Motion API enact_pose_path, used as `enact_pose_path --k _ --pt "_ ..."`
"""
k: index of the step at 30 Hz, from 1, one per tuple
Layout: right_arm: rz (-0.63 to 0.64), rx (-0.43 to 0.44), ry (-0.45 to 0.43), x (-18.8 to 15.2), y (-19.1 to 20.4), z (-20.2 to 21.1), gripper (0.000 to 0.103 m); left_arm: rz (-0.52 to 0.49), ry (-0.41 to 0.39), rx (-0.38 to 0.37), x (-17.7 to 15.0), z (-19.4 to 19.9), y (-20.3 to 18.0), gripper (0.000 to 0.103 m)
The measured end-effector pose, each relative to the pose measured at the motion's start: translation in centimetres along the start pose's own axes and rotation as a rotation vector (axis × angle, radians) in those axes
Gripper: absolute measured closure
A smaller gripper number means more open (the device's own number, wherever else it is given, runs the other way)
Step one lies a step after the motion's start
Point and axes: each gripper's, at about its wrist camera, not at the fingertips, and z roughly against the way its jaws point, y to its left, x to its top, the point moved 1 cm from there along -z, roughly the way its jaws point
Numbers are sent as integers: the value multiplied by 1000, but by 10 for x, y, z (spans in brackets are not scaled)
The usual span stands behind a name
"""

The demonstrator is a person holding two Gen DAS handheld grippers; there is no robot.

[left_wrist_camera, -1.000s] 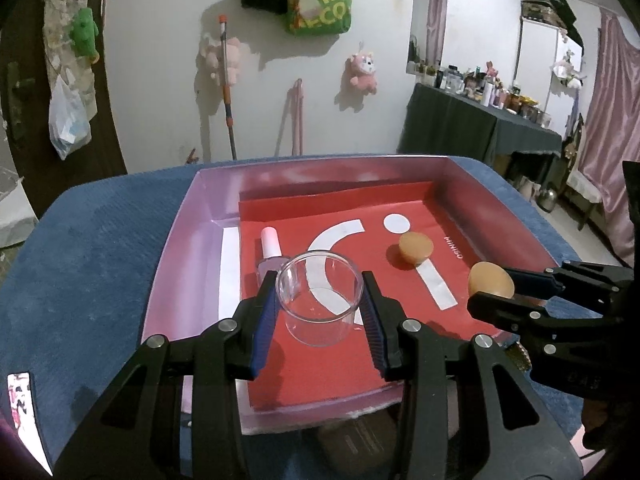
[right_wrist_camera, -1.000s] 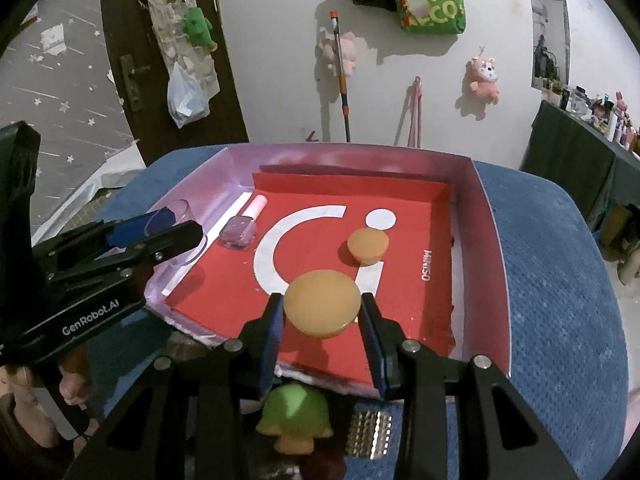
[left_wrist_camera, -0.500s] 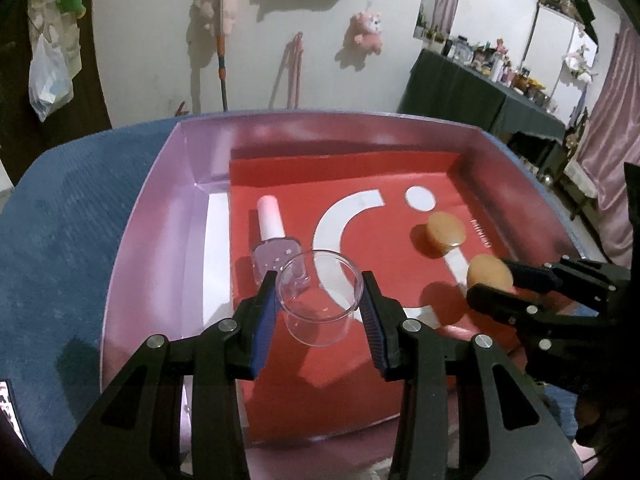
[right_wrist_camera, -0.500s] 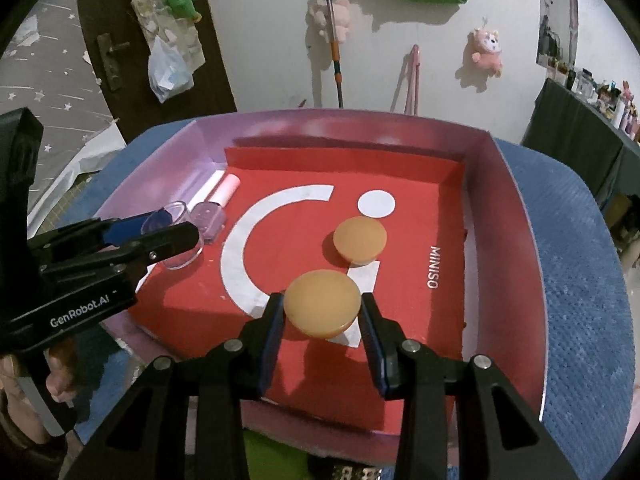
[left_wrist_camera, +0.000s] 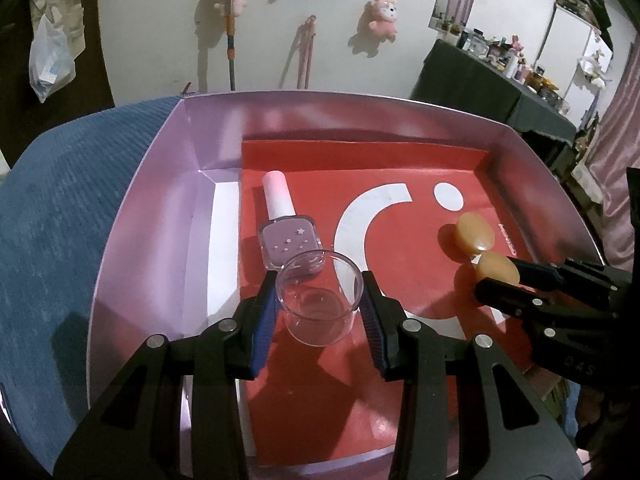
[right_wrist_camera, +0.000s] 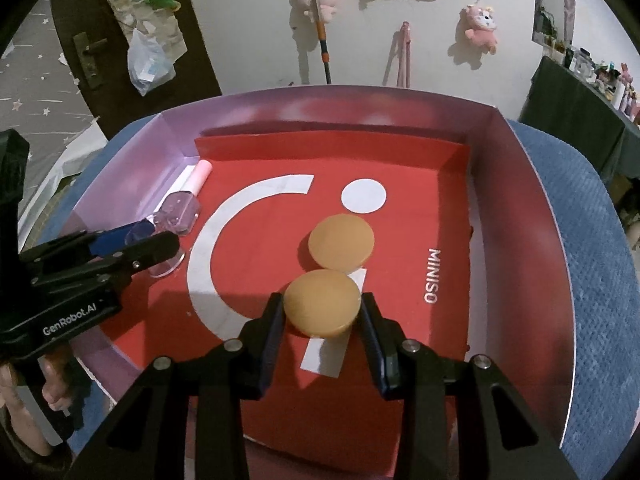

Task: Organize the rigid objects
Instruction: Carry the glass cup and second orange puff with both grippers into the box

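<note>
Gripping a clear glass cup (left_wrist_camera: 319, 298) between its blue-padded jaws, the left gripper (left_wrist_camera: 319, 300) is holding it over the red liner (left_wrist_camera: 400, 168) of a shallow pink-walled box (left_wrist_camera: 152, 200), towards the box's near left corner. Just beyond the cup, a lilac nail polish bottle (left_wrist_camera: 289, 242) with a pale pink cap is lying flat on the liner, its cap pointing at the far wall, close to the left wall.

The right gripper (right_wrist_camera: 322, 309) is clamping a round tan disc (right_wrist_camera: 322, 308) by its edges, holding it flat-face-up just above the liner near the box's near edge. A second tan disc (right_wrist_camera: 341, 242) is resting on the liner immediately beyond it, the two appearing to overlap in the right wrist view; whether they are touching cannot be told.

White lettering reading "MINISO" (right_wrist_camera: 431, 275) is running along the liner beside the right wall, next to a large white arc-and-dot logo (right_wrist_camera: 256, 208). On the body of the left gripper, seen from the right wrist camera, "GenRobot.AI" (right_wrist_camera: 70, 322) is printed in white.

The box is sitting on a blue textured surface (right_wrist_camera: 600, 280). A pink plush toy (right_wrist_camera: 480, 26) is hanging on the white wall behind.
</note>
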Motion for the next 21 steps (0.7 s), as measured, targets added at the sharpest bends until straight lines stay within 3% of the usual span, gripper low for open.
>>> enact_pose_path --k 8,21 --pt "0 -52 -48 6 -1 -1 63 -7 -7 25 3 -2 -2 66" --pt "2 -55 -32 4 -1 -7 63 -13 -8 38 1 -3 -2 66"
